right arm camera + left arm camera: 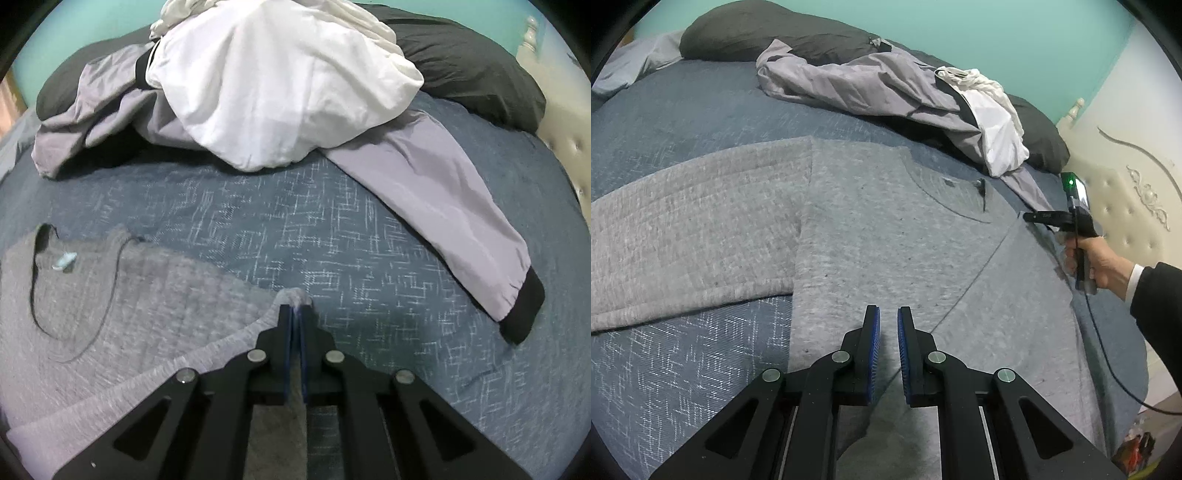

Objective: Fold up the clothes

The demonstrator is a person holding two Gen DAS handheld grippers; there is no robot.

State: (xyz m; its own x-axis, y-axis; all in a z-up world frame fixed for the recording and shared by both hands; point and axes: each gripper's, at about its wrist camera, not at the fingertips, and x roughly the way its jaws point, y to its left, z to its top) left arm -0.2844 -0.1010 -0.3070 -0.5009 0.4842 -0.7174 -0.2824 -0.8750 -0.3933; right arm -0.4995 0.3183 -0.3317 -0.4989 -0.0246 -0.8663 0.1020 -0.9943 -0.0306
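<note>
A grey heathered sweater [886, 229] lies spread flat on the blue bedspread [683, 110], neckline toward the pile of clothes [894, 92], one sleeve folded across beside its body. The left gripper [888, 314] hovers over the sweater's lower body, jaws nearly pressed together with nothing between them. The right gripper [295, 308] pinches the sweater's edge [293, 295], near its neckline
</note>
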